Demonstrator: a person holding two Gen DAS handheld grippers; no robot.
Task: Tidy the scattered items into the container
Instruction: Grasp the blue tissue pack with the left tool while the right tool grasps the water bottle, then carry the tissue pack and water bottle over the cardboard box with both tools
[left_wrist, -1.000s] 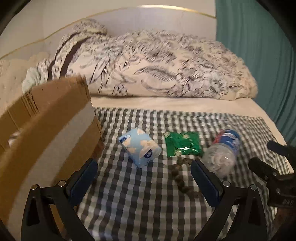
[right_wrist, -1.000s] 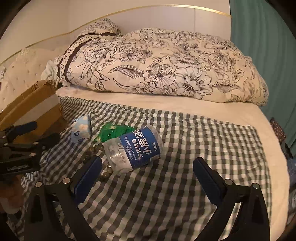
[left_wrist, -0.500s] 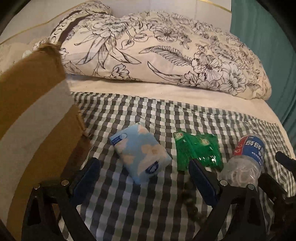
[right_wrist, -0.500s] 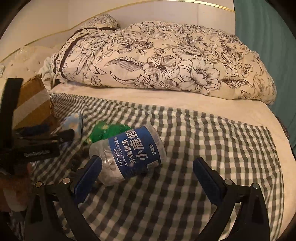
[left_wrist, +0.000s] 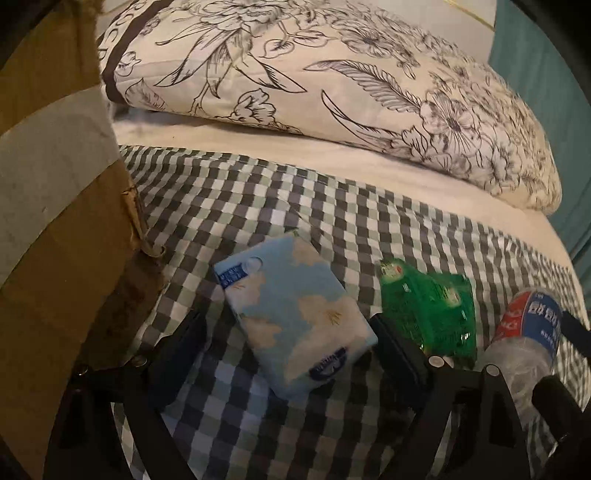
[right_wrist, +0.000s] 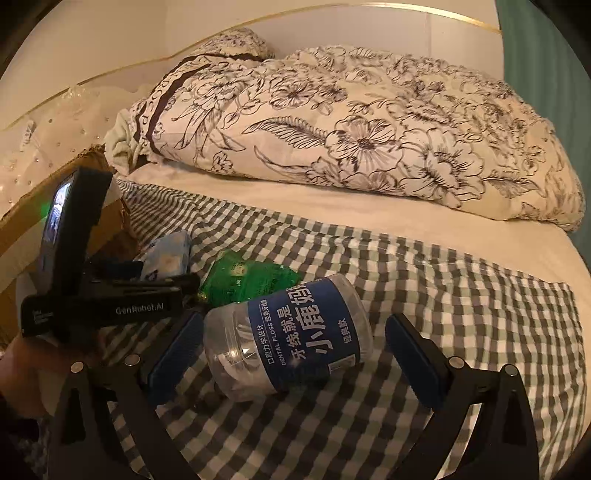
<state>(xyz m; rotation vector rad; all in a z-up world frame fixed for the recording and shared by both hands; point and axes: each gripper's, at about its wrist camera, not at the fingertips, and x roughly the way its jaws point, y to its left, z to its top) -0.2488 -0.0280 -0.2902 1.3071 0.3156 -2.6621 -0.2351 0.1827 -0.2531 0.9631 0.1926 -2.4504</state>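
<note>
Between the fingers of the left gripper (left_wrist: 291, 354) lies a pale blue tissue pack (left_wrist: 293, 317), flat on a checked cloth (left_wrist: 332, 206) spread over a bed. Its jaws are closing, with the pack in the gap, but the pads do not seem to press on it yet. To this gripper's left, close by, stands the cardboard box (left_wrist: 55, 206) that serves as the container. To its right lie a green packet (left_wrist: 428, 306) and, farther right, a clear jar of dental floss (left_wrist: 528, 332) on its side.

The right gripper (right_wrist: 291, 354) has its jaws wide apart around that same jar (right_wrist: 288, 339), with clear space between each pad and the jar. Nothing is held by either gripper.

The step in hand looks like the first pick-up, one item per gripper. The next move seems to call for each gripper to settle lower and clamp squarely before lifting; the round jar may roll away if pinched off centre, and the soft pack may squash.

Only the right view shows the left gripper from outside, with a hand (right_wrist: 26, 369) under it, and the blue label wrapped around the jar. Only the left view shows the whole tissue pack and the box's taped side close up. Ahead of both grippers lies a flowered quilt (right_wrist: 351, 129).
</note>
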